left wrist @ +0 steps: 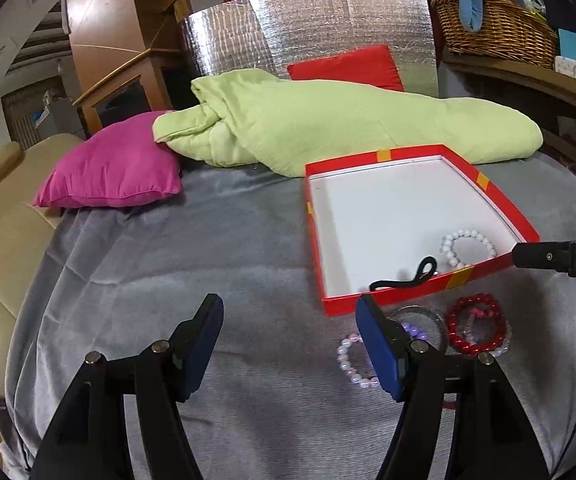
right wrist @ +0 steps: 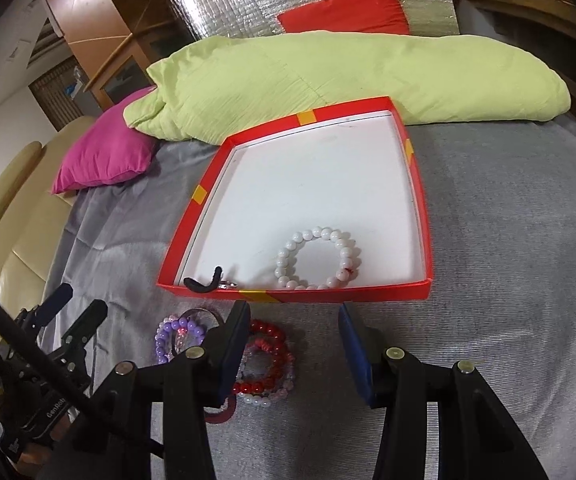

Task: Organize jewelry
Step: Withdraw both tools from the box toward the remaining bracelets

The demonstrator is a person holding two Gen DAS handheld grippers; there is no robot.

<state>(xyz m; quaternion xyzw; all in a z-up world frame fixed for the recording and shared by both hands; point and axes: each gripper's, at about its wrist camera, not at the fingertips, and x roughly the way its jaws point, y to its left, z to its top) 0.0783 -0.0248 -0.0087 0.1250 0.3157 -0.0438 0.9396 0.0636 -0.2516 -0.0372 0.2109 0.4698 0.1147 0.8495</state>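
A shallow red box (left wrist: 387, 298) (right wrist: 288, 295) with a white floor lies on the grey bedspread. Inside it are a white bead bracelet (left wrist: 467, 246) (right wrist: 315, 258) and a black cord piece (left wrist: 407, 278) (right wrist: 206, 282). In front of the box lie a red bead bracelet (left wrist: 473, 326) (right wrist: 268, 350), a purple bead bracelet (right wrist: 176, 338), a clear bangle (left wrist: 427, 316) and a pale pink bead bracelet (left wrist: 351, 360). My left gripper (left wrist: 289, 316) is open and empty, left of the loose bracelets. My right gripper (right wrist: 293, 320) is open and empty, just before the box's near wall, with the red bracelet beside its left finger.
A green quilt (left wrist: 327, 128) (right wrist: 347, 80) lies behind the box. A magenta pillow (left wrist: 112, 168) (right wrist: 104, 156) sits at back left. A red cushion (left wrist: 347, 68) leans on a silver foil panel (left wrist: 307, 28). A wicker basket (left wrist: 495, 28) stands at back right. A beige headboard (left wrist: 0, 220) lies to the left.
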